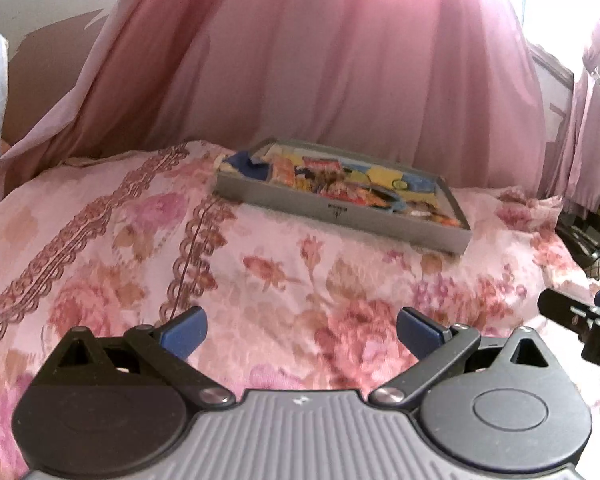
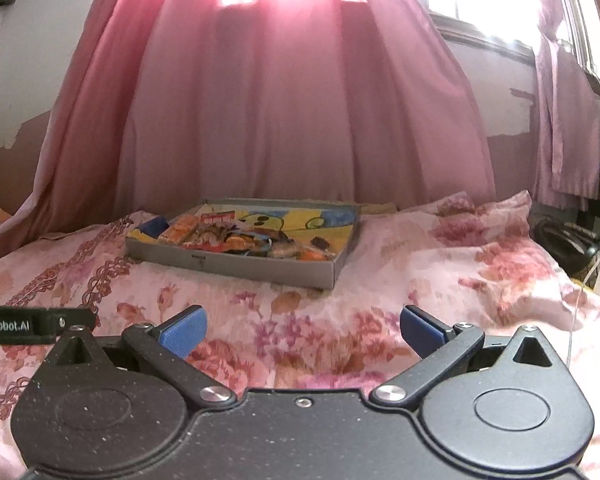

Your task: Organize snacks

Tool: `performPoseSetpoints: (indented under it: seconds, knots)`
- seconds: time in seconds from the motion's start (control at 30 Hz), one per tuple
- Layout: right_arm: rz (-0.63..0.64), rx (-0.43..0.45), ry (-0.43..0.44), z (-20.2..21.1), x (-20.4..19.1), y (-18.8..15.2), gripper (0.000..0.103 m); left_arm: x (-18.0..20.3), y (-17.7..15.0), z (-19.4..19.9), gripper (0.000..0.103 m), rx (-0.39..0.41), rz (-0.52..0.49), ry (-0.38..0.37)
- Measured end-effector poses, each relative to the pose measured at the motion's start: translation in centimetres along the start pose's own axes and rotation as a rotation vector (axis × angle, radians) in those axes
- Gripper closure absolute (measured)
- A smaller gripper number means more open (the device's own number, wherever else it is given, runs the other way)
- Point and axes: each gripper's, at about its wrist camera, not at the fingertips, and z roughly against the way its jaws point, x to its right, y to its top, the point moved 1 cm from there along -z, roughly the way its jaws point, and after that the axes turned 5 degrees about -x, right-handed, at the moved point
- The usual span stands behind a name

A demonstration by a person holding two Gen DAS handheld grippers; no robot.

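Left wrist view: left gripper [image 1: 302,332] spread wide, empty, above the floral bedspread [image 1: 100,248]; grey tray [image 1: 340,210] of snack packets [image 1: 340,184] lies ahead. Right wrist view: right gripper [image 2: 303,332] likewise spread, empty, well short of the tray [image 2: 236,264].

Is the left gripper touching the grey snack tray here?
Apart. The left wrist view shows the left gripper open, with bare floral bedspread between it and the tray.

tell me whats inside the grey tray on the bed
The grey tray holds a jumble of colourful snack packets, lying on a yellow and blue cartoon-print lining. A blue item sits at its left end. Whatever lies beneath the packets is covered.
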Motion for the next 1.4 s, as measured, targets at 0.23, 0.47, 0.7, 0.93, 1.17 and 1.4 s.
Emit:
performPoseSetpoints:
  seconds: [0.23,0.47,0.7,0.93,1.17,1.4]
  knots:
    - [-0.009,-0.041,0.019,1.3,0.0,-1.6,0.001,0.2,-2.1,0.7,0.000,-0.035,0.010,0.037]
    - [-0.002,-0.052,0.030,1.8,-0.2,-2.5,0.001,0.8,-2.8,1.2,0.000,-0.025,-0.020,0.075]
    - [-0.024,-0.072,0.038,1.6,0.0,-2.9,0.001,0.7,-2.8,1.3,0.000,-0.030,-0.015,0.097]
    - [-0.035,-0.082,0.044,1.3,-0.1,-3.1,0.001,1.0,-3.1,1.5,0.000,-0.033,-0.042,0.100]
    - [-0.037,-0.099,0.047,0.9,-0.2,-3.4,0.001,1.0,-3.1,1.6,0.000,-0.036,-0.043,0.100]
    - [-0.040,-0.113,0.040,0.7,-0.1,-3.5,0.001,1.0,-3.3,1.6,0.000,-0.050,-0.051,0.091]
